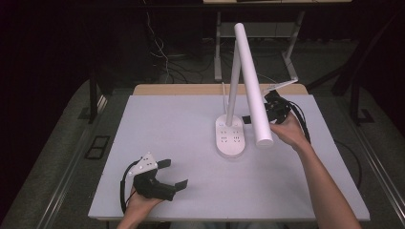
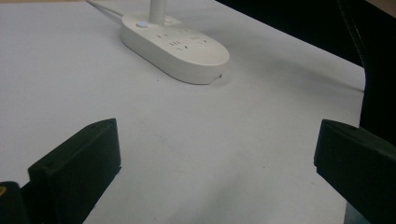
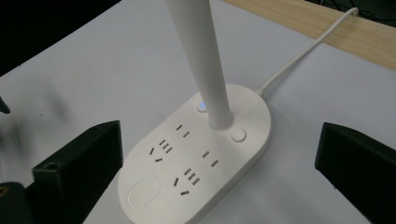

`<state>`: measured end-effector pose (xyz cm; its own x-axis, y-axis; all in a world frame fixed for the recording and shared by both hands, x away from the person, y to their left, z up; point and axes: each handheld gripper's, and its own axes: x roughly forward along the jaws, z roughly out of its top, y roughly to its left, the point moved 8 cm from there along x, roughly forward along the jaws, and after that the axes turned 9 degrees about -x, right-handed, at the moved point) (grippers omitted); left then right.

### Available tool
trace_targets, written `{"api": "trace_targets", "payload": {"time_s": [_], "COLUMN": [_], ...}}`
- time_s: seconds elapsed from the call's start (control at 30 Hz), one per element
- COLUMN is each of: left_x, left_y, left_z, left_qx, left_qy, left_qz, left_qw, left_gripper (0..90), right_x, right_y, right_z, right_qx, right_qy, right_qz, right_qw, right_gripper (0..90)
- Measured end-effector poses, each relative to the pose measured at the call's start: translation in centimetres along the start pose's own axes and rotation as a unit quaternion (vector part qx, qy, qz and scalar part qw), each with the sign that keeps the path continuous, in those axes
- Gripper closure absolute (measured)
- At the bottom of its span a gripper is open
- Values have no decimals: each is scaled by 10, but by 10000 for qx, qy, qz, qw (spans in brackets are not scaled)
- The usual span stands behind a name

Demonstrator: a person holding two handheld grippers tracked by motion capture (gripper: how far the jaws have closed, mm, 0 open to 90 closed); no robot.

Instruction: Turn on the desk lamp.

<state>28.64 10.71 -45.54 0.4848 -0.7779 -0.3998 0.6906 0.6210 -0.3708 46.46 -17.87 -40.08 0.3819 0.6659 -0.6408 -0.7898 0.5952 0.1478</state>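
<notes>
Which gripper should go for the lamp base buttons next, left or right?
Right. The right gripper is open just behind the lamp base, with its buttons between the jaws in its own view. The left gripper sits open near the table's front edge, farther off.

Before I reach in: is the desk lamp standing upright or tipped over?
Upright. The desk lamp has its base flat on the table, and its stem rises from the base in the right gripper view.

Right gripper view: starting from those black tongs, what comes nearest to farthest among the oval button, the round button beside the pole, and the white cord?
1. Oval button, at the lamp base's near end.
2. Round button, right of the pole.
3. White cord, running off behind the base toward the wooden edge.
</notes>
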Motion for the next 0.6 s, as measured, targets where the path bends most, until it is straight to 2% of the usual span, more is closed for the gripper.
{"api": "trace_targets", "payload": {"time_s": [0.2,0.23,0.3,0.37,0.4,0.47,0.5,0.57,0.6], "left_x": [0,0,0,0,-1,-1,-1,-1,-1], "left_y": [0,0,0,0,0,0,0,0,0], "left_z": [0,0,0,0,0,0,0,0,0], "left_qx": [2,5,6,4,6,5,4,6,6], "left_qy": [7,3,-1,-3,-1,-1,-1,-2,-2], "left_qz": [-5,-6,-3,-3,-5,-5,-6,-9,-9], "left_qw": [10000,10000,10000,10000,10000,10000,10000,10000,10000], "left_gripper": [0,0,0,0,0,0,0,0,0], "right_x": [9,12,14,15,18,19,22,24,24], "right_y": [-7,-9,-11,-11,-13,-13,-13,-14,-14], "right_z": [1,0,0,-1,-1,-2,-2,-2,-2], "right_qx": [28,21,30,47,15,15,-1,-12,-12], "right_qy": [-10,-15,-66,-72,-86,-82,-76,-105,-105], "right_qz": [-53,-49,-26,-15,-7,21,30,39,39], "right_qw": [10000,10000,10000,10000,10000,10000,10000,9999,9999], "right_gripper": [7,80,142,161,248,283,361,419,419]}}
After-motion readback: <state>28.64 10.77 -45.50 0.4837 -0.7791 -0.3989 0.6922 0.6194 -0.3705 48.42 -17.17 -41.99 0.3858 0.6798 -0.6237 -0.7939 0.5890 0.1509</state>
